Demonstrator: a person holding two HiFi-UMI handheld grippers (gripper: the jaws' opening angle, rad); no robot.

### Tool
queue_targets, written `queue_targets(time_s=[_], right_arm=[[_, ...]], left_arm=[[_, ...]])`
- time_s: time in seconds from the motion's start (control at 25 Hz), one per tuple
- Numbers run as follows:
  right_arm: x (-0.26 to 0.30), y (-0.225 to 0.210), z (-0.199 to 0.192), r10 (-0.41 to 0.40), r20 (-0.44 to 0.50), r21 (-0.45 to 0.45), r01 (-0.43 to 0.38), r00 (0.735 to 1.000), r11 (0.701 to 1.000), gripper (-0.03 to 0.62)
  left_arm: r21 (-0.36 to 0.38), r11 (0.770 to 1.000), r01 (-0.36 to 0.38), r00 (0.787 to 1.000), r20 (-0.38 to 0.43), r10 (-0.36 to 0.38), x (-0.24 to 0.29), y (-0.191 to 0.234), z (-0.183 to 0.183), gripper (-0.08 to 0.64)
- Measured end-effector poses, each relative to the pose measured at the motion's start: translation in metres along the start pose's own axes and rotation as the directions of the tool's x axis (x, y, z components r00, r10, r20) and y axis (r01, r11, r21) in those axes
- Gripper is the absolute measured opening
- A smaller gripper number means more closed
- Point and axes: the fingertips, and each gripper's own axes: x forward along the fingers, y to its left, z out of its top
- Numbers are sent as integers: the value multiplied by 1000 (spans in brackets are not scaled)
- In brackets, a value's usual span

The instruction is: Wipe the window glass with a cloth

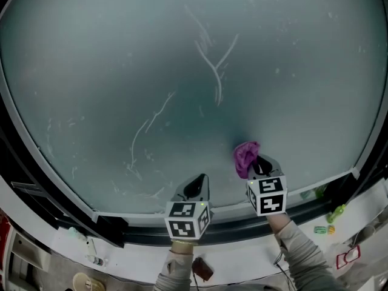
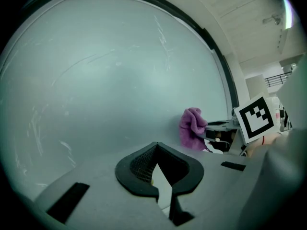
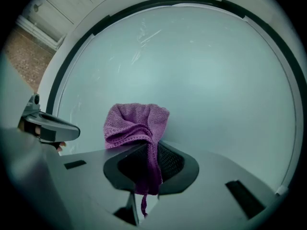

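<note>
Right gripper (image 1: 262, 164), jaws pinching the purple cloth (image 1: 245, 157), held at the window glass (image 1: 291, 71) at 5 o'clock. Left gripper (image 1: 195, 185) just beside it at 6 o'clock, jaws pressed together on nothing. Glass set in a black frame (image 1: 36, 180), white streaks (image 1: 212, 65) near centre; small green items (image 1: 337, 211) on the sill at 4 o'clock, print unreadable.

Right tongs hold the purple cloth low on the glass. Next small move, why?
Probably slide the right tongs and purple cloth up-left across the window glass toward the white streaks: the cloth sits low on the pane, the smears show above it.
</note>
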Motion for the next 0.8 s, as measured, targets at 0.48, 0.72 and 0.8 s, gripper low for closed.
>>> queue_targets(time_s=[0.48,0.72,0.8], right_arm=[[-24,-84,-26,-167,-49,54,169,985,984,48],[-26,-83,-26,-166,-51,51,168,985,984,48],[-28,-80,-25,-158,-46,54,161,986,986,48]], left_arm=[[6,997,73,997,-6,-73,23,-37,0,5],[3,997,75,997,-11,-75,24,-40,-2,5],[2,997,72,997,-10,-71,23,-39,-2,5]])
